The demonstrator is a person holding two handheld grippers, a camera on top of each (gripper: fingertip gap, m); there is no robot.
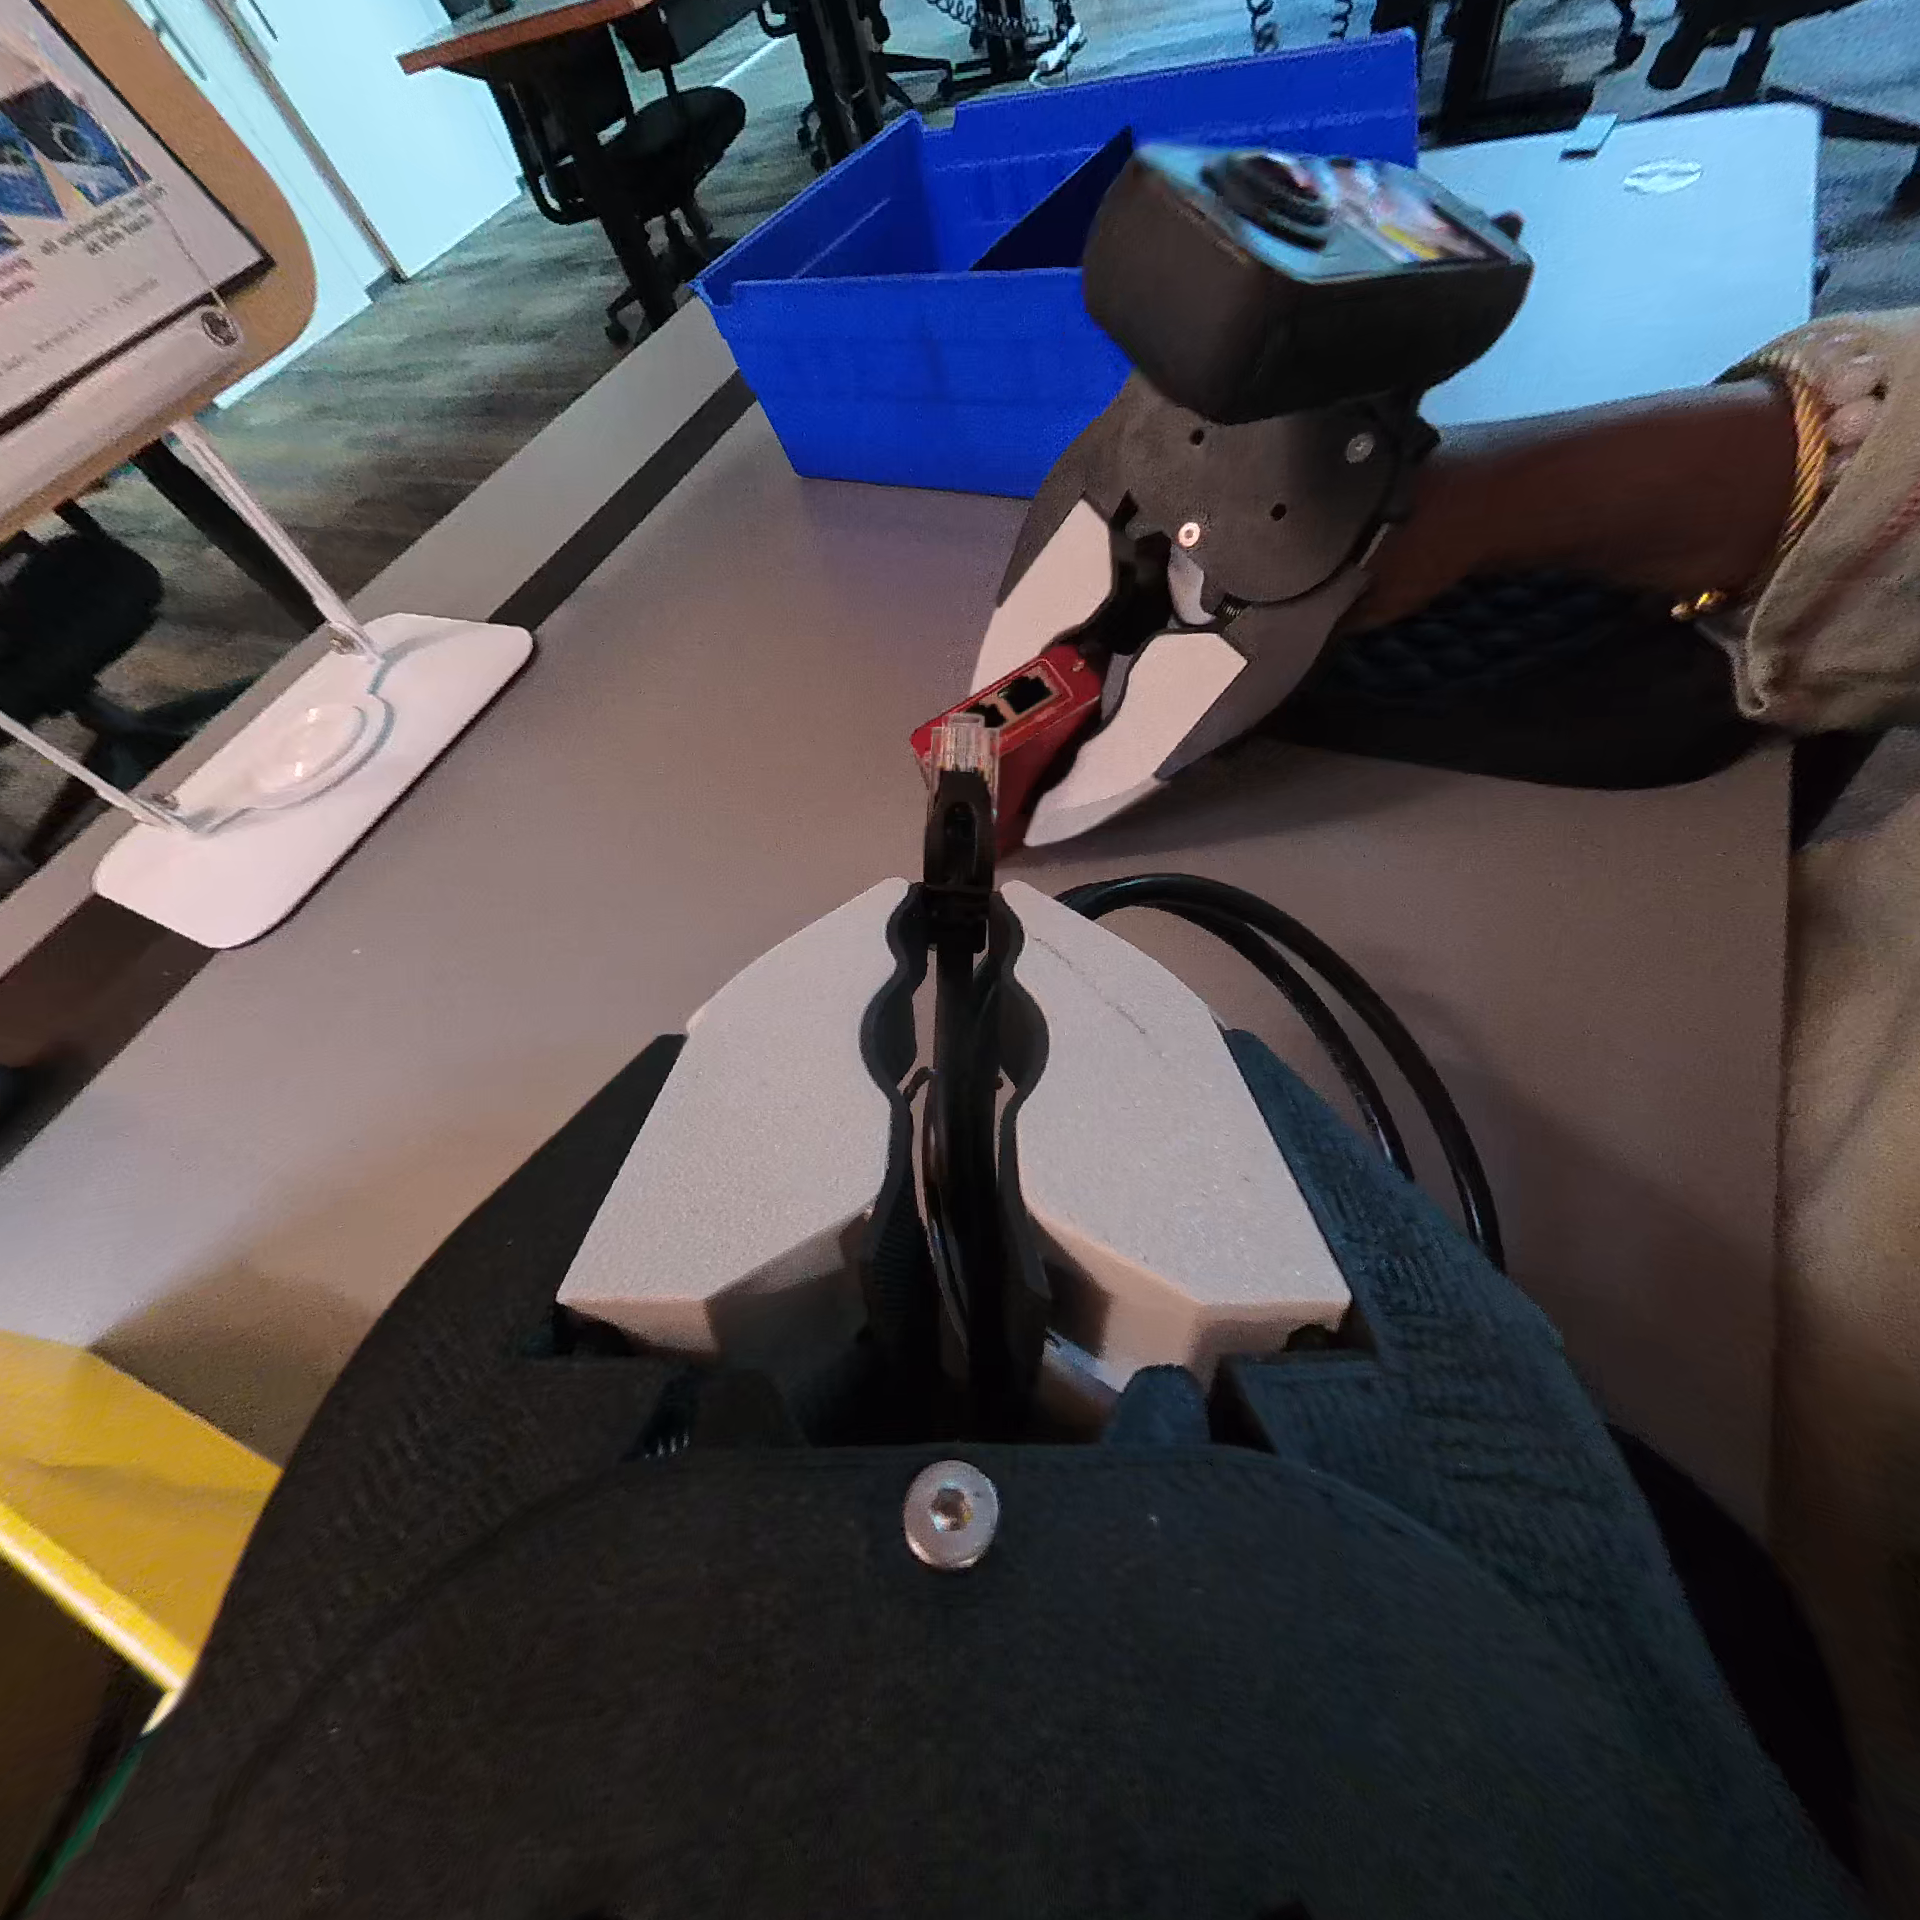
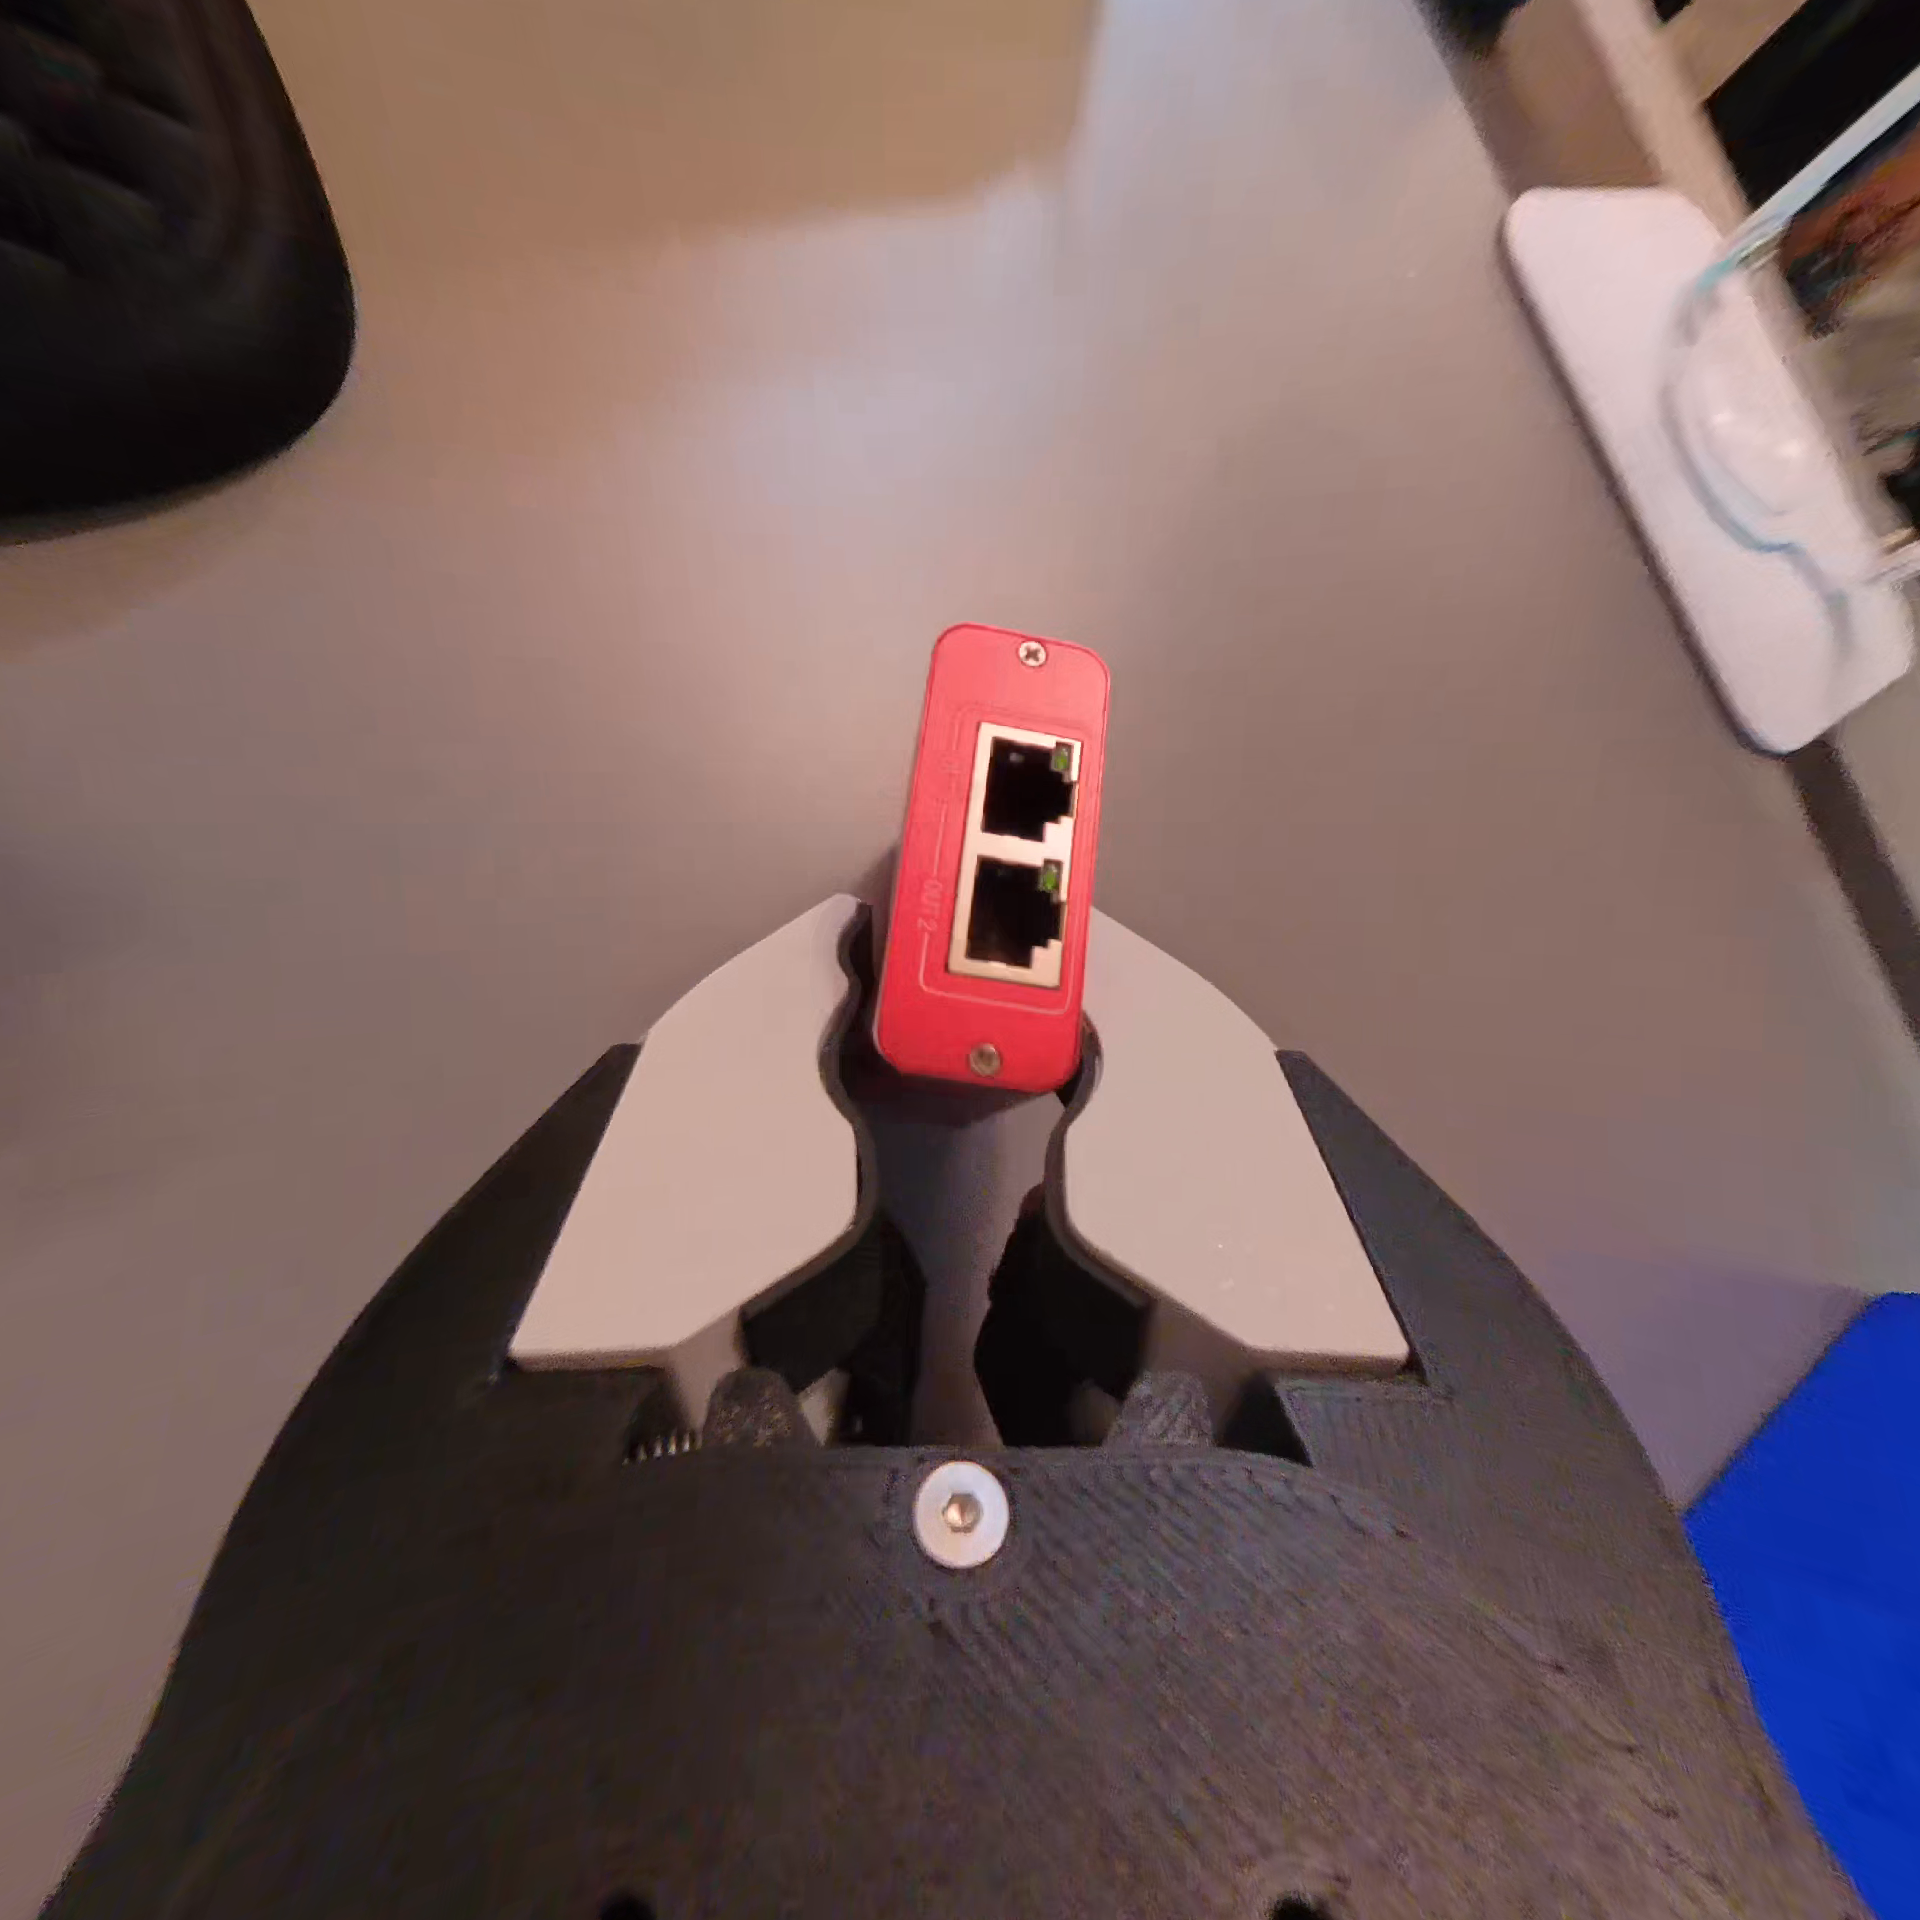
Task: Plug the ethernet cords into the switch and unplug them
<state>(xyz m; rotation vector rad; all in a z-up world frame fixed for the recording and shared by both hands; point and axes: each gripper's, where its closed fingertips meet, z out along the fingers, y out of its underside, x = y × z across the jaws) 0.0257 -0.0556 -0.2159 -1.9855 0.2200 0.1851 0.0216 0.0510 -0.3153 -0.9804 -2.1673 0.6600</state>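
While the right gripper [image 2: 971, 997] clamps the red switch [image 2: 992, 857] by its body, the port face is left free and turned outward, so both sockets stay open to a plug. Neither socket holds a cord. In the left wrist view the switch [image 1: 1003, 727] rests low on the desk [image 1: 582, 997], its far end pinched between the right gripper's [image 1: 1081, 717] grey fingers [image 1: 1049, 592], which looks meant to brace it against the push of insertion.

On the near side of the switch, the left gripper [image 1: 954, 899] is closed on the black ethernet cord [image 1: 956, 831], just behind the boot. That grip lets the clear plug [image 1: 964, 740] stick out past the fingertips, free to enter a socket. From the left wrist camera the plug tip overlaps the switch's near corner; whether they touch, I cannot tell. The plug stands fairly upright while the port face angles away, so I judge it still needs tilting and lining up with a socket before it can go in.

Slack cord loops on the desk [image 1: 1340, 1018] to the right of the left gripper, nearer than the switch, and should not drag on the plug.

Beyond the switch sits a blue bin [image 1: 914, 364]. To the switch's left stands a white stand base [image 1: 312, 779], and to its right a dark keyboard [image 1: 1507, 665] lies under the person's forearm [image 1: 1600, 488].
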